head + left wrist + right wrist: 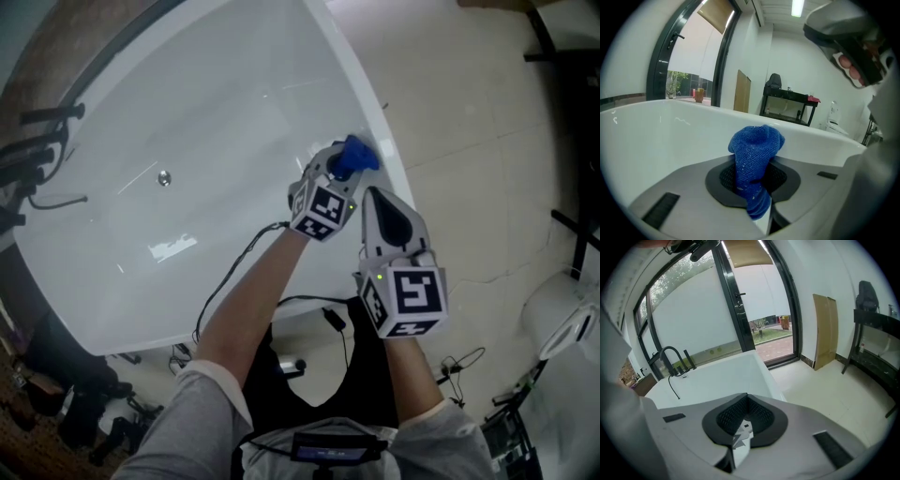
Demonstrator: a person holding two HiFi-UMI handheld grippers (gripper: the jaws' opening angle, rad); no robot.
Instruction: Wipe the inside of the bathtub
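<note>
The left tongs (345,171), clamped on the blue cloth (361,154) at the bathtub's (216,112) 3 o'clock wall, should press flat in overlapping strokes, while the right tongs (743,420) sit closed and empty.

glossy white bathtub (216,112); knitted blue cloth (754,159).

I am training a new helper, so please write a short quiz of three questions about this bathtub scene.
1. True or false: the left gripper is shut on the blue knitted cloth.
2. What does the right gripper hold? A) a sponge B) nothing C) a brush
3. Fill in: the small round metal drain sits in the glossy white bathtub's ____.
Key: 1 true; 2 B; 3 bottom.
</note>
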